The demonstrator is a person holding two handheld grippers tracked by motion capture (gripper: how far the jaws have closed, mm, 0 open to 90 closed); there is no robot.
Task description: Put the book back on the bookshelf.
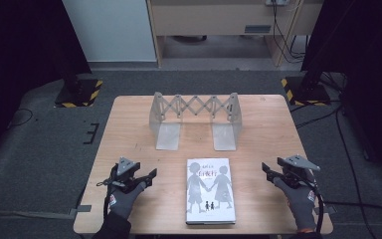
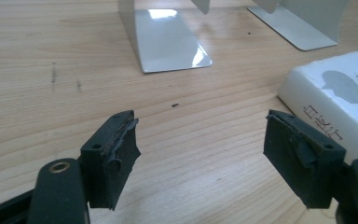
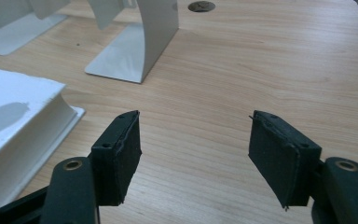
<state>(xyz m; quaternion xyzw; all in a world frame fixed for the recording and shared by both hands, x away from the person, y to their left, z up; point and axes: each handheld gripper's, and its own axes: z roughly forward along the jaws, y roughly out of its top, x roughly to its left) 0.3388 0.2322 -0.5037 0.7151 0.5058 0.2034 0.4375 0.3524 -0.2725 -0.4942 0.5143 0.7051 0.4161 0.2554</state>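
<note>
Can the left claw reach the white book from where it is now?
Probably yes. The left claw is open beside the white book, with bare table between them and nothing in the way.

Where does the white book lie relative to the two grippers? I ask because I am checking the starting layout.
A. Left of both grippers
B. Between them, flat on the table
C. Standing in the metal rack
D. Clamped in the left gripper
B: the white book lies flat on the table, with the left gripper and right gripper open on either side.
</note>
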